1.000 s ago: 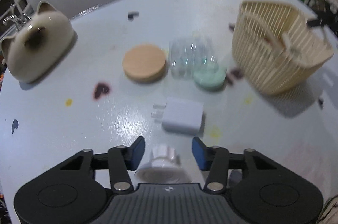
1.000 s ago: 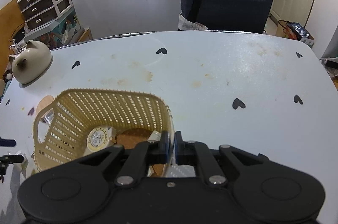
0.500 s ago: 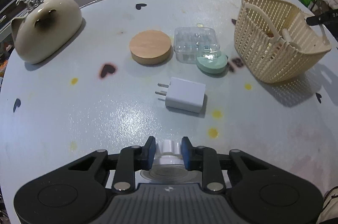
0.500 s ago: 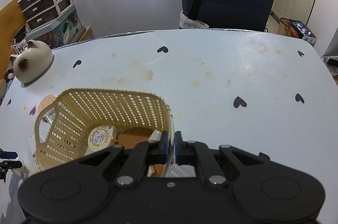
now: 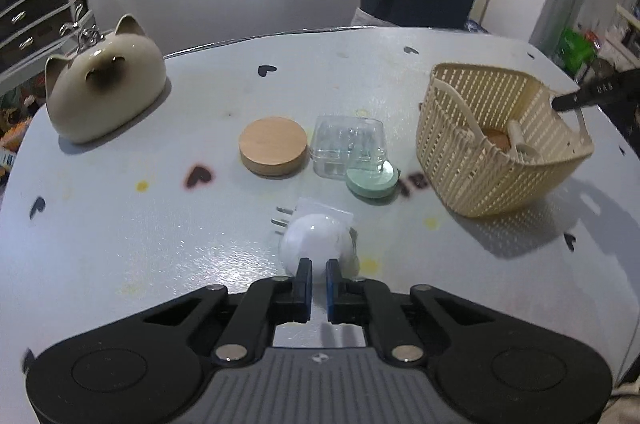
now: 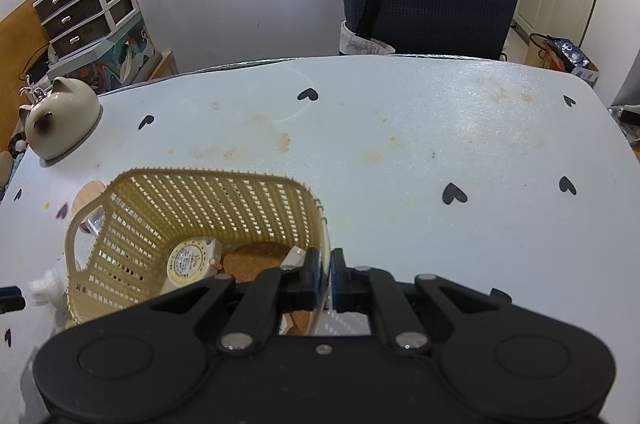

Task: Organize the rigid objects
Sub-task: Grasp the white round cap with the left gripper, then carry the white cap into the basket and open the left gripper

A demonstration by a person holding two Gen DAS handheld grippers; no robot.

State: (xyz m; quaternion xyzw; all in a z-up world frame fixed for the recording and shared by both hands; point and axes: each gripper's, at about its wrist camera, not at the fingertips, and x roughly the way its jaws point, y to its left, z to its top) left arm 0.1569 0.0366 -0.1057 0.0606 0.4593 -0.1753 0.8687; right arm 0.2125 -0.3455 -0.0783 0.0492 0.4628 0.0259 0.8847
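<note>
Left gripper (image 5: pixel 319 274) is pinching a white rounded object (image 5: pixel 316 244), jaws nearly together on its near end, the thing sticking out ahead of the tips & hanging above the table (image 5: pixel 120 244). It's pointing steeply down toward the tabletop, tilted fwd. The object is covering most of the white charger (image 5: pixel 320 214) lying beneath it; only the charger's prongs & a far corner are peeking out.

Right gripper (image 6: pixel 325 274) is also angling down steeply, jaws clamped narrow on the near rim of the cream basket (image 6: pixel 200 192), one finger inside the wall, one outside. In the left view its dark tip is showing at the basket's far-right rim. Inside the basket: a round tin w/ a printed label (image 6: pixel 188 262) & a brown cork-like disc (image 6: pixel 256 258), plus a pale piece just beside the inner finger, can't tell what.

On the table between the left gripper & basket: wooden disc (image 5: pixel 274 146), clear plastic case (image 5: pixel 348 144) just beside it, green round lid (image 5: pixel 373 178) touching the case's near corner. Ceramic cat figure (image 5: pixel 104 96) is sitting at the far-left edge, well apart. Dark chair (image 6: pixel 428 12) is standing behind the table.
</note>
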